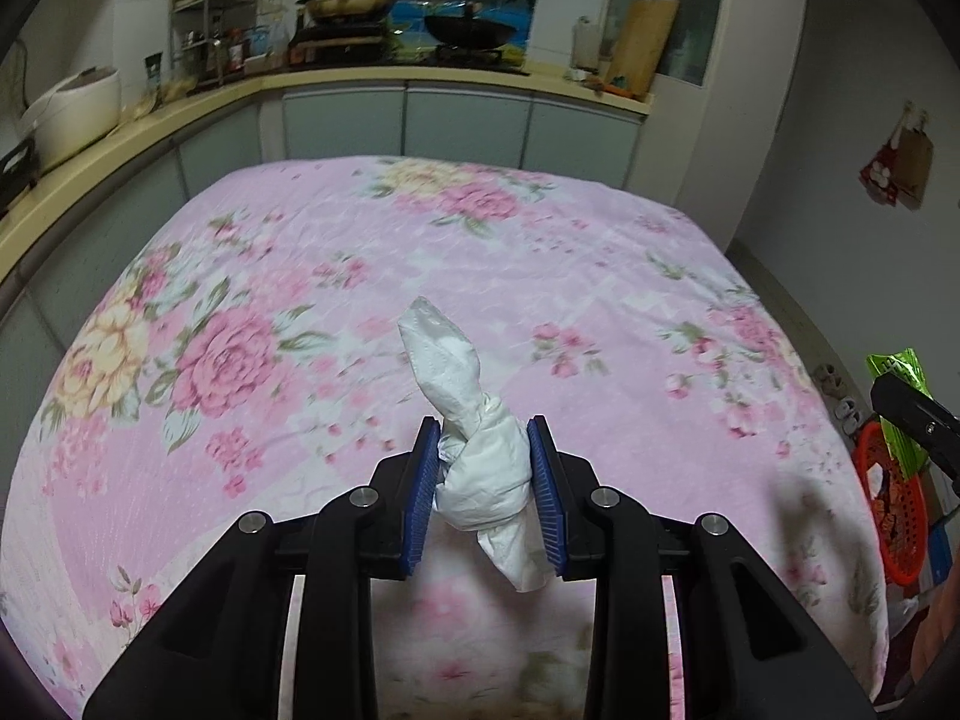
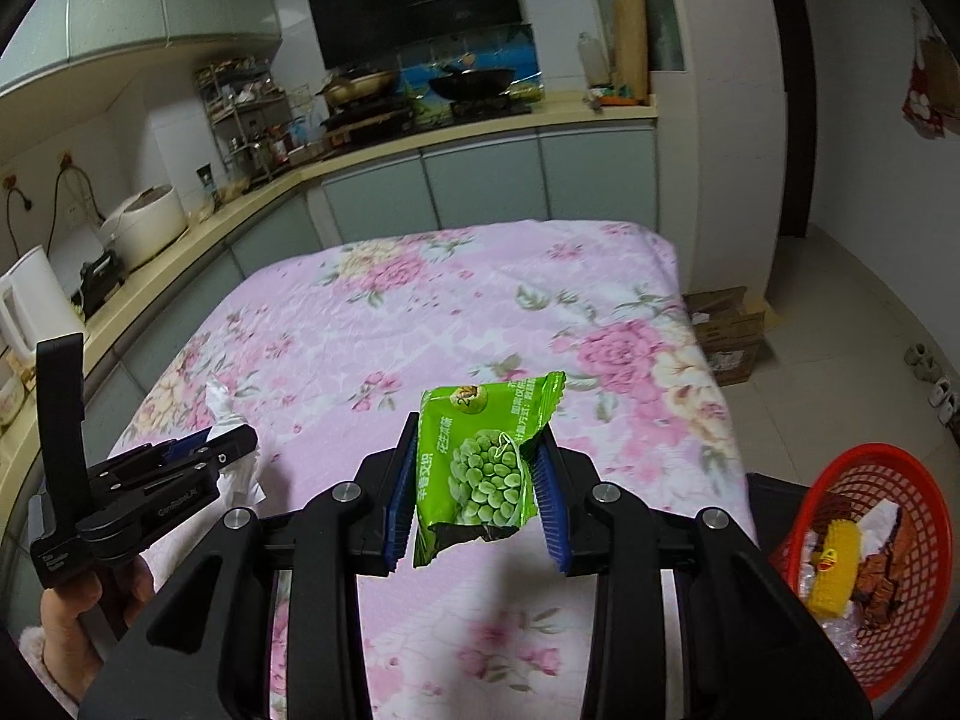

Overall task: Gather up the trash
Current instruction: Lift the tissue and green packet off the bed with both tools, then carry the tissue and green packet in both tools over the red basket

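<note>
Left gripper [image 1: 485, 480] pinches a twisted tissue [image 1: 480, 444] above the cloth [image 1: 300, 240]; right gripper [image 2: 477, 483] clamps a green wrapper [image 2: 483, 468] mid-body. Both look light and crushable, the wrapper probably slick; the basket [image 2: 936, 540] sits right

We're looking at a table under a pink floral cloth [image 1: 372, 276] (quilted, faintly wrinkled), and its top lies bare; cardboard boxes [image 2: 729, 330] sit on the floor [image 2: 852, 324] beside it
</note>
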Available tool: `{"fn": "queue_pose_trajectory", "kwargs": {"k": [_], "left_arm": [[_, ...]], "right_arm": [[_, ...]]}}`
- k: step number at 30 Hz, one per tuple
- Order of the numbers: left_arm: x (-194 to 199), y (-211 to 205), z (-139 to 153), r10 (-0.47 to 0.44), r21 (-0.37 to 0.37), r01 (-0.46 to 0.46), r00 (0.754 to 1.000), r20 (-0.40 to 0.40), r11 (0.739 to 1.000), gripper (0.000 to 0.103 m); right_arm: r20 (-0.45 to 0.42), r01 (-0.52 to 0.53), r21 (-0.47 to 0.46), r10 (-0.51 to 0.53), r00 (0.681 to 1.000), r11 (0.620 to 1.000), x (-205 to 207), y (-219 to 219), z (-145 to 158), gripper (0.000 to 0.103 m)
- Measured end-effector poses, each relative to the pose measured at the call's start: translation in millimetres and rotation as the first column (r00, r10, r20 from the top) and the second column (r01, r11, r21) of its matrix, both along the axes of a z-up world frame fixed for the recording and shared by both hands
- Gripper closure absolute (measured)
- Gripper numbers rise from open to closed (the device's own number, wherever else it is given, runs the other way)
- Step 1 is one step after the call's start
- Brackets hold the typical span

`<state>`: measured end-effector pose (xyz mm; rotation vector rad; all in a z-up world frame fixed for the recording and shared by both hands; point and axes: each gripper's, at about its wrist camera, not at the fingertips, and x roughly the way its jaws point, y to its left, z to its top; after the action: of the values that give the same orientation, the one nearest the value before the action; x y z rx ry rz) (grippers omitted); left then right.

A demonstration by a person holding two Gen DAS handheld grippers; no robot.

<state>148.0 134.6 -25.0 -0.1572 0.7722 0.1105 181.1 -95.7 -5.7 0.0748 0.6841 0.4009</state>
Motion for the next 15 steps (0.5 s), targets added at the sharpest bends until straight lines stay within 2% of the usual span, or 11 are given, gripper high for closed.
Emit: {"fn": "queue_pose_trajectory", "kwargs": {"k": [9,15], "left_arm": [[12,-51,18,-0.111,0.035,0.11,0.993,0.029,0.993,0.074],[19,-95,24,-0.205,0.051,0.203,0.978,0.035,0.978,0.074]], "right_arm": [[0.019,0.087,0.019,-0.088,0.996,0.996,-6,-42,10,0.069],[0.032,0.169,0.027,-0.17,0.985,0.985,-12,-82,15,0.069]]}}
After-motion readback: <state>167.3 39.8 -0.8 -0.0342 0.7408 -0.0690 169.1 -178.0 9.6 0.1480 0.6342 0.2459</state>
